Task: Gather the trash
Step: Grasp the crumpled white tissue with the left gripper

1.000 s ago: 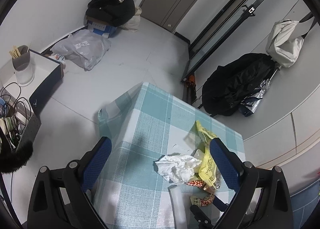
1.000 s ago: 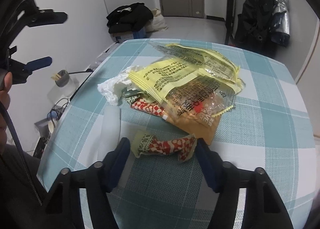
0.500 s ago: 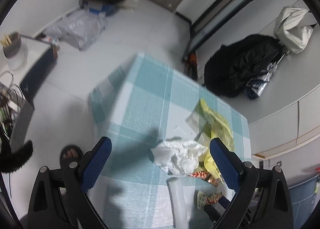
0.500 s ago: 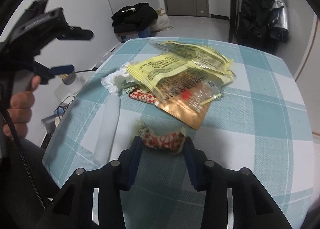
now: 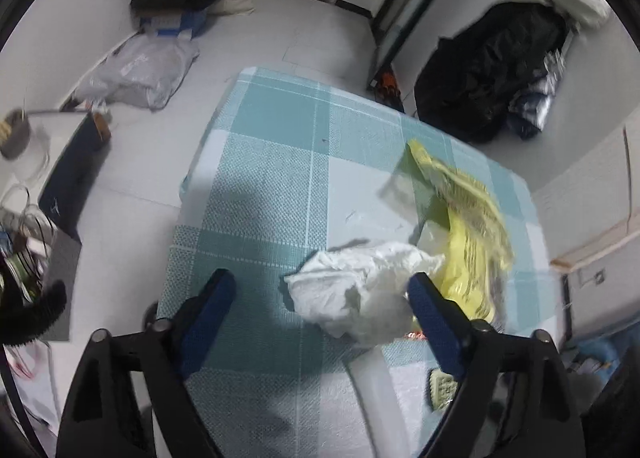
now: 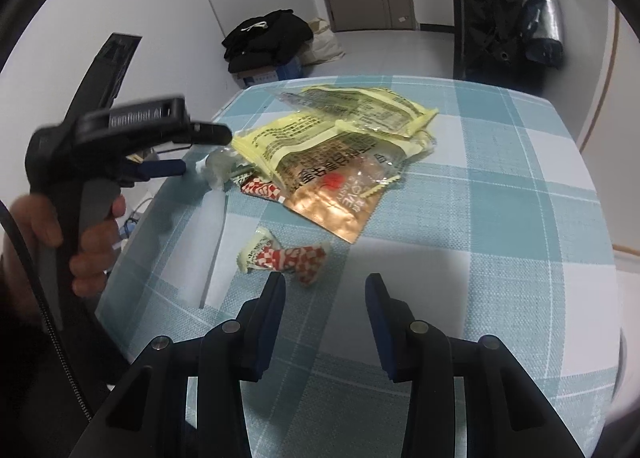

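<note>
Blk jacket [image 5: 488,69] by wall, plastic bag [image 5: 140,71] on floor

Most of the tissue [image 6: 216,169] is blocked in the right wrist view by the left gripper [image 6: 192,149], so only a blurry scrap is seen. In the left view, the checked wrapper [image 5: 442,388] is mostly covered by a finger [image 5: 434,322], and the yellow bags [image 5: 468,234] are smeared, print unreadable. The person's hand [image 6: 64,234] is cut off at the frame edge.
</note>
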{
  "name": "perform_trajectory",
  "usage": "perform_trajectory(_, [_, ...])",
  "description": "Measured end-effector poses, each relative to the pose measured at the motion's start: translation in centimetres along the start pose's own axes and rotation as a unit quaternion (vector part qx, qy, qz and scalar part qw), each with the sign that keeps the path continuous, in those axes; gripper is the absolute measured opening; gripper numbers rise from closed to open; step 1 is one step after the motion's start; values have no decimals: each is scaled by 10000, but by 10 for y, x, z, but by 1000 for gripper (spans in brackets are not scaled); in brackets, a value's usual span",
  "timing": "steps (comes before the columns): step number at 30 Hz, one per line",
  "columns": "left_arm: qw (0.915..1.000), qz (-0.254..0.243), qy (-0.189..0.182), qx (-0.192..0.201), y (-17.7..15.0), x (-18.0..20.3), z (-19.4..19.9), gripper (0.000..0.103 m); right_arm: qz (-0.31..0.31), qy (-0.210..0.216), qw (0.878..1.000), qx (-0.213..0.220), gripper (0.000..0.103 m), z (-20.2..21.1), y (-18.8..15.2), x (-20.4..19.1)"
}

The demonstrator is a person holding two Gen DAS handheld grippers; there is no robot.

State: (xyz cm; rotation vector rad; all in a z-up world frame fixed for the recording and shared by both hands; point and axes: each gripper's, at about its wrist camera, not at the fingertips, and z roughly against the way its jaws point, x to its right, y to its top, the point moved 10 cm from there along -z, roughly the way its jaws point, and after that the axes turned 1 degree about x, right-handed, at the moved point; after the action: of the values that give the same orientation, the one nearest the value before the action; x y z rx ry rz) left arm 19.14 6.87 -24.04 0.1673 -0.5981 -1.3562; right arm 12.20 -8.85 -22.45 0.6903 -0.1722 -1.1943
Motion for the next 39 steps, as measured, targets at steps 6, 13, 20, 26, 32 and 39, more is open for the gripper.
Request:
perform_trajectory(6, [9993,-330,135,106,-2,-1,0,47,-118,50,9999,72,40,3,3,5])
perform_trajectory(13, [9995,-258,-169,36,-1,6,-3,12,-158,18,9998,112,40,7,0,4])
perform_trajectory(20, [9989,-175,-359,234,3,9,13,9,-29,-61,9999,137,40,13,-4,-1])
perform_trajectory(26, [9976,-117,-530,438,8,11,29,9,-3,-206,9996,182,56,16,-1,-3])
perform_trajectory(32, [9945,-110,-740,727,17,13,51,9,-133,-111,9998,116,62,9,6,-9])
perform_trajectory(39, [9893,72,-1044,1014,32,10,67,9,63,-200,9997,-95,64,-17,10,-19])
